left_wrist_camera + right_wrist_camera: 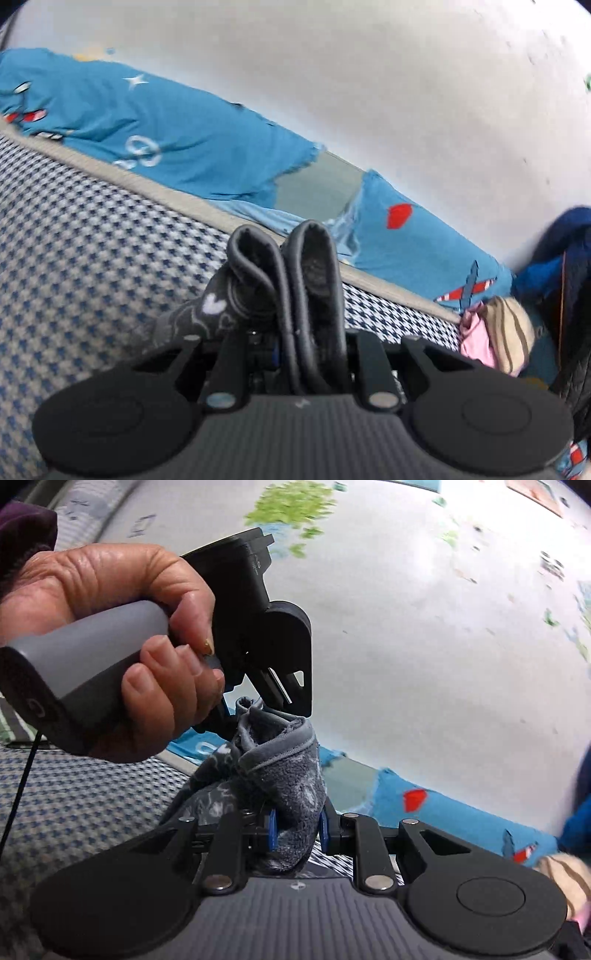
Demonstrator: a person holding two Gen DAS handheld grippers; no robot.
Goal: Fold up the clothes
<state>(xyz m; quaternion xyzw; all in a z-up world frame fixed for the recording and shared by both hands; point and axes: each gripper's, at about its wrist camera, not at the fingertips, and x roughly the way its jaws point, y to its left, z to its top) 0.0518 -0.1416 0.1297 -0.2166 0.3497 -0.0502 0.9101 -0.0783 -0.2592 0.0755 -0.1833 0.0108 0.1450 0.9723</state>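
White wall [369, 92] fills the upper part of both views; in the right wrist view it carries blurred green and blue stickers [291, 506].

Checked bed cover [74, 258], blue-and-white houndstooth with a beige border, takes the lower left of both views. It serves as the landmark here.

Blue printed sheet [184, 147] runs along the far edge of the checked bed cover, between it and the wall. White rings, a star and red shapes are printed on it. A grey gap interrupts the sheet partway along.

Pile of clothes [498, 332] sits at the right end of the checked bed cover: a beige striped piece, something pink, dark blue fabric behind.

Grey fleece garment [288, 775], dark with pale printed shapes, hangs above the checked bed cover, bunched and stretched between the two tools.

Hand [122, 635] wraps the grey handle of the left gripper [284, 236], above the checked bed cover. Its jaws stand nearly together, with garment hems looped up beside them and pinched at the base.

Right gripper [297, 830], over the near part of the checked bed cover, is clamped on the fleece: blue pads [272, 829] press a fold from both sides.
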